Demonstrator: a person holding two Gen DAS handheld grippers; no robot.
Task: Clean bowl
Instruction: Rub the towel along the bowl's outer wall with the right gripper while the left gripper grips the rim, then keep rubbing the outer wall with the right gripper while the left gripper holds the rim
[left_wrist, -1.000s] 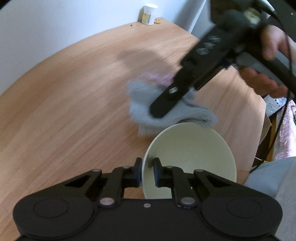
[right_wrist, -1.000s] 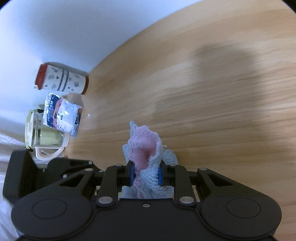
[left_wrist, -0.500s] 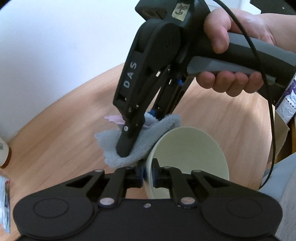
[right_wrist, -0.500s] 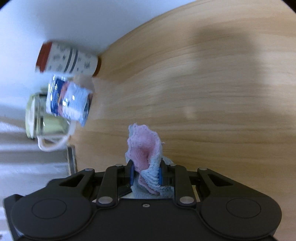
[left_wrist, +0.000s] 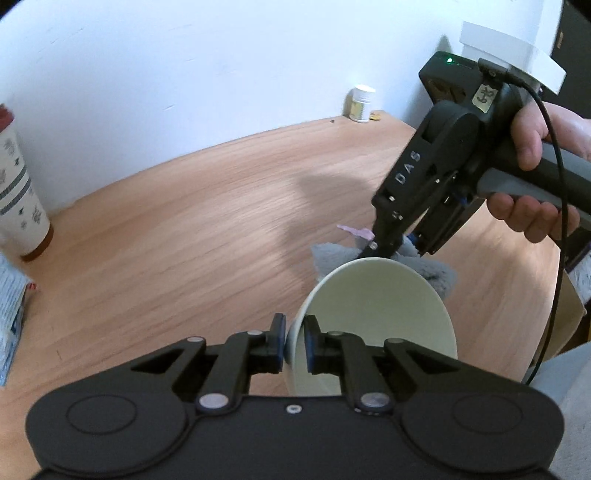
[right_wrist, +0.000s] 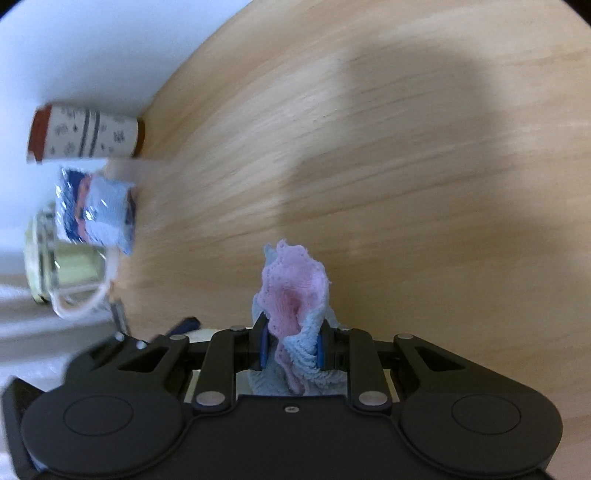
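Left wrist view: the left gripper (left_wrist: 293, 345) pinches the near rim of a pale green, round ceramic bowl (left_wrist: 373, 325), held tilted above the light wooden table (left_wrist: 184, 240) with its hollow facing the person. The right gripper (right_wrist: 291, 347), clamped on a fluffy blue-and-pink microfibre cloth (right_wrist: 293, 291), carries that cloth against the bowl's far rim and outer wall. Judged step: wiping the bowl, rim or outside; the inside shows no visible dirt. The next move calls for a firm hold on the rim while the cloth sweeps round. Legible writing: "DAS" on the right gripper's body; a handwritten sticker above it is unreadable.
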